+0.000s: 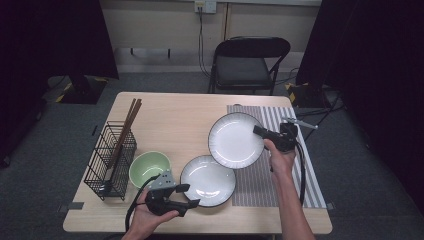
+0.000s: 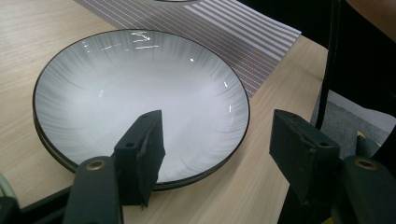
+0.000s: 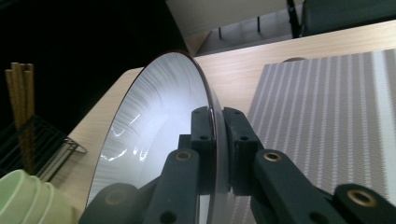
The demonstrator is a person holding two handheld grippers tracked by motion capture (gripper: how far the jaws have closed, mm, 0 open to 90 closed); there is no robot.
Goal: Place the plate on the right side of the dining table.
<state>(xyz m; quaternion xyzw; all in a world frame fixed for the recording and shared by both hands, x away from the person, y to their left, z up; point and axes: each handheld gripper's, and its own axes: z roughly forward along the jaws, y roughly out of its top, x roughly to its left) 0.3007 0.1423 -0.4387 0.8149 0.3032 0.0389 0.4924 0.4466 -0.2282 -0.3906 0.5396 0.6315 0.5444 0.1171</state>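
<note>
- Here the right tongs (image 3: 215, 140) clamp the rim of a white dark-rimmed ceramic plate (image 1: 234, 139), lifting it tilted above the grey striped placemat (image 1: 285, 165).
- The left tongs (image 2: 215, 154) stand apart, straddling the near rim of a second white plate (image 2: 140, 88) flat by the bench's (image 1: 175, 115) near edge.

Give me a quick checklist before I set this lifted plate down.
1. Right gripper clamped on the lifted plate rim: ok.
2. Lifted plate clear of the table: ok, tilted in the air.
3. Striped mat free for a landing: ok.
4. Left gripper holding nothing: ok, jaws apart at the second plate.
5. Second plate flat on the table: ok.
6. Green bowl and wire rack out of the way: ok.
</note>
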